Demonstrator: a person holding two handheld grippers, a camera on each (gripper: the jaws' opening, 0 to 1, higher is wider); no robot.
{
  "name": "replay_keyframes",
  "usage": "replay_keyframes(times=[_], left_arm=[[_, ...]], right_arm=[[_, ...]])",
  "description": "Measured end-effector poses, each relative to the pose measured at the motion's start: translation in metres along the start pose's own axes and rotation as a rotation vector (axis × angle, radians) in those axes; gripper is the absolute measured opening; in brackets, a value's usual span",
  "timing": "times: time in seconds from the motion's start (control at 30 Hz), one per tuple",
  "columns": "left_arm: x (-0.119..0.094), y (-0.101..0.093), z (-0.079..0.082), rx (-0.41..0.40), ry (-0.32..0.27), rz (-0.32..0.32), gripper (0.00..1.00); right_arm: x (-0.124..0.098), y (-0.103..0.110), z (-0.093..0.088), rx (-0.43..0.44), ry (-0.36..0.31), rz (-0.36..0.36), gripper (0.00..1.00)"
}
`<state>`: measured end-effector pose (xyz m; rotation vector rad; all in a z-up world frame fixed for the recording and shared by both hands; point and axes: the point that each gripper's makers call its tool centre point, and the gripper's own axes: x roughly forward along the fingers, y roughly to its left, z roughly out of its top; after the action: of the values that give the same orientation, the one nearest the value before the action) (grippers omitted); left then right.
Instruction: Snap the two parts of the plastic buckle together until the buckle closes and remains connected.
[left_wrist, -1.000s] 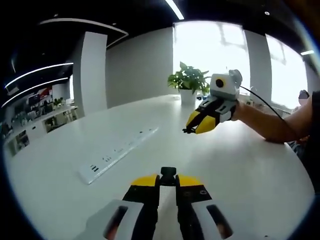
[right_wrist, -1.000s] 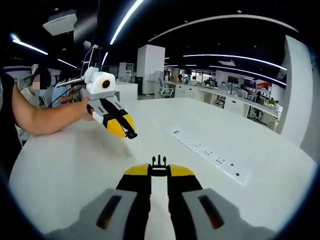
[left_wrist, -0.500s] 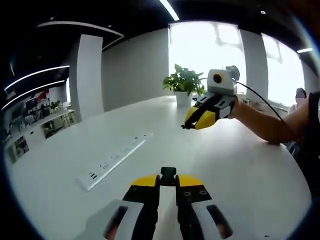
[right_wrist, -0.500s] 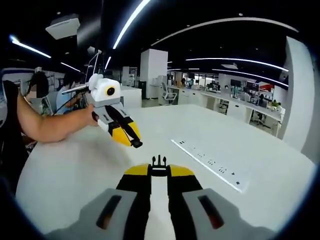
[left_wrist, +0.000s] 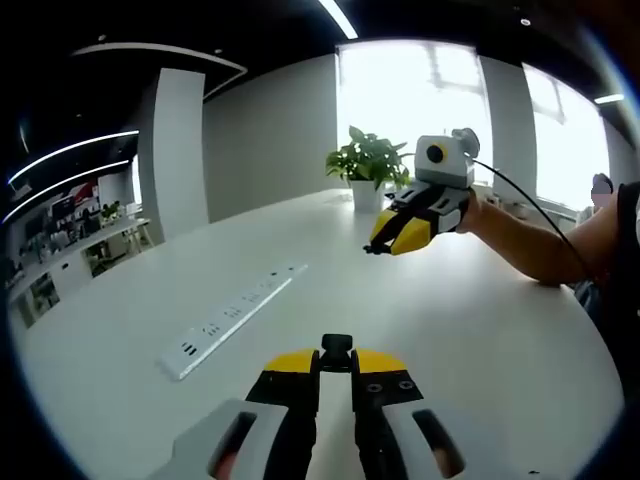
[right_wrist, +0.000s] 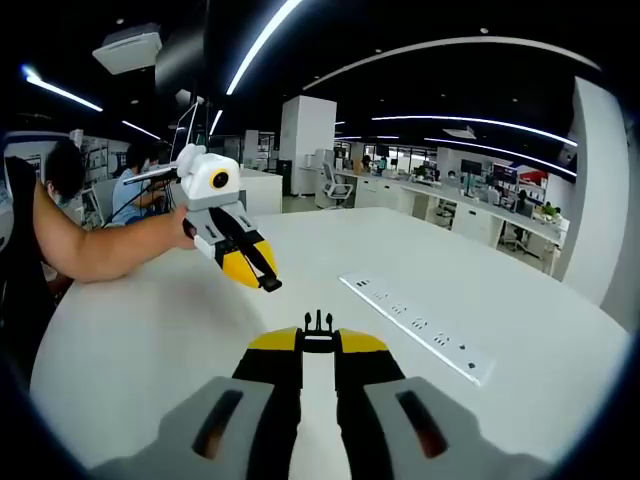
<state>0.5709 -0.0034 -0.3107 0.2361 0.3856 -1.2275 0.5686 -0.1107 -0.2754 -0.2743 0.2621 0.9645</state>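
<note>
Left gripper (left_wrist: 336, 352) clenched on socket half of buckle (left_wrist: 336, 345), held above white table (left_wrist: 480, 320). Right gripper (right_wrist: 318, 330) clenched on pronged half of buckle (right_wrist: 318, 322), prongs pointing far. Halves well apart, unjoined, both off the table. Power strip (left_wrist: 232, 320) flat on table, left of left gripper; potted plant (left_wrist: 372, 165) at far edge.

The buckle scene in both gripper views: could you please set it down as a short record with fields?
left hand-held gripper: shut on the socket half of the buckle, held above the white table
right hand-held gripper: shut on the pronged half of the buckle
buckle state: halves apart, not yet joined
gripper relation: raised over the table, tips pointing toward each other
other items: white power strip lying flat; potted plant at the far edge
</note>
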Motion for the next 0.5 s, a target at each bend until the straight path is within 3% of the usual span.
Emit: replay_keyframes(times=[0.5], left_arm=[[-0.012, -0.003, 0.012, -0.006, -0.019, 0.002, 0.1]], right_arm=[[-0.008, 0.005, 0.013, 0.005, -0.024, 0.007, 0.1]])
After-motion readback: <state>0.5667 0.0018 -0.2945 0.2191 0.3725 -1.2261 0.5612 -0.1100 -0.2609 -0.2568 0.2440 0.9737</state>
